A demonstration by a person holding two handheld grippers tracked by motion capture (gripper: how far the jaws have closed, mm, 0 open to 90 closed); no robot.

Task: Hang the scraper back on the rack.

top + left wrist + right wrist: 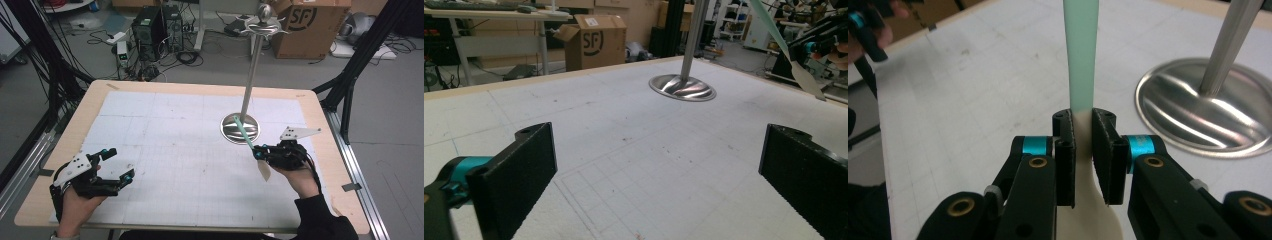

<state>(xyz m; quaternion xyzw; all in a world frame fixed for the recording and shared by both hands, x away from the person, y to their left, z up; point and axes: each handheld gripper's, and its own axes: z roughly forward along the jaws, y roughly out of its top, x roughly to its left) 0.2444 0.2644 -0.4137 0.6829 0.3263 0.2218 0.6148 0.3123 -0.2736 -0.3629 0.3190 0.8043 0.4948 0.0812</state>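
Black claws (pixel 1082 150), teal collars, black sleeve (pixel 320 215)

The spatula (pixel 1081 60) has a mint-green handle and cream blade (held in black jaws); the stand (pixel 240 127) is silver.

Glossy polished metal stand (pixel 240 126); matt smooth plastic spatula (pixel 1081 75); rough white mat (pixel 175 145).

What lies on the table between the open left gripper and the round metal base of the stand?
Nothing: in the left gripper view, bare white mat runs from the left gripper to the stand base. The high view shows the same.
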